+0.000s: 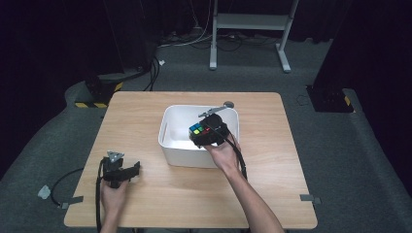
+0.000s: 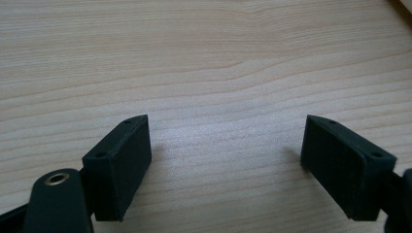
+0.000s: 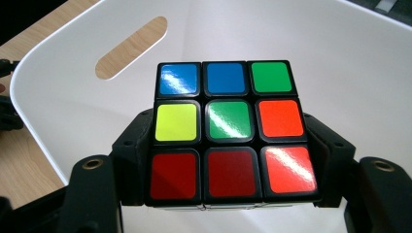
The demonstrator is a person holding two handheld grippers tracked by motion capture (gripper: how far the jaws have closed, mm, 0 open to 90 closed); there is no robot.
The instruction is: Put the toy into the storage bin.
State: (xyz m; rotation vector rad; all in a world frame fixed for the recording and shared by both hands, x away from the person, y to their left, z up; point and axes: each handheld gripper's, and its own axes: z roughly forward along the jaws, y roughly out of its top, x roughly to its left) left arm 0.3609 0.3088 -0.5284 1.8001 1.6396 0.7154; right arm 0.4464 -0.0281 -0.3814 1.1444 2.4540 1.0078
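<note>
Right gripper view, glossy cube [image 3: 228, 128] in right hand-held gripper [image 3: 228, 167], smooth white bin [image 3: 63, 107]

Both forearms are bare, with no sleeve in sight in the high view. The left tongs [image 1: 127, 170] are black, topped by a grey three-cornered plate [image 1: 114, 156] dotted with small dark holes, and a black cable [image 1: 99, 194] trails back along the forearm. The right tongs [image 1: 210, 132] are black too, with a grey plate [image 1: 214, 110] on top ending in a round grey tab, and a black cable [image 1: 240, 158] running along the wrist. In the left gripper view the jaws are thick, matte black blocks with slanted top faces, each with two small screw holes. A brass-ringed hole [image 2: 57, 178] sits in the black arm behind one jaw. In the right gripper view both arms carry the same ringed hole [image 3: 92, 163].
</note>
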